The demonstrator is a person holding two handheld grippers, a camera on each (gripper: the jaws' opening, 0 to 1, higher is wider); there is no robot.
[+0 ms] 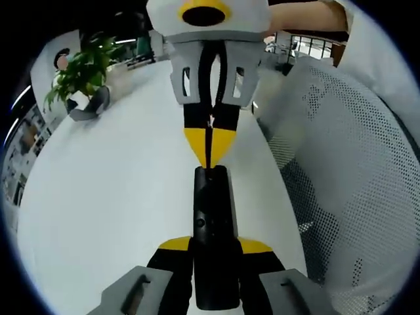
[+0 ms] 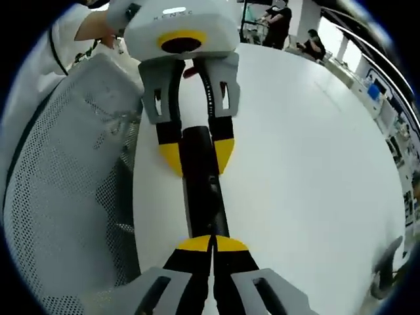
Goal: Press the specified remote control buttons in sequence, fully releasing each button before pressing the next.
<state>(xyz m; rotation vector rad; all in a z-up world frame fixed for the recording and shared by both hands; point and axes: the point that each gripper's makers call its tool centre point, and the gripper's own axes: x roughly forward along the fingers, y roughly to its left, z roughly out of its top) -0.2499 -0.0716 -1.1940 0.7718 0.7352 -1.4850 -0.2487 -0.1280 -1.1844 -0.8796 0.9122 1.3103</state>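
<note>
The left gripper (image 1: 213, 252) clamps its yellow-tipped jaws on either side of a dark slim object. Facing it, the right gripper (image 2: 211, 244) has its jaws pressed together, tips (image 1: 210, 146) resting at that object's far end.

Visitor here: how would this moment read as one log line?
left gripper: shut on remote control | right gripper: shut, tips at remote's end | white table

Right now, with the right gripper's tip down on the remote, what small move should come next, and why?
Probably lift the right gripper straight off the remote control. Its shut yellow tips sit against the remote's top face, as if pressing, and each button must be fully released before the next. The left gripper holds the remote by its sides above the white table, so it should just hold steady.
</note>
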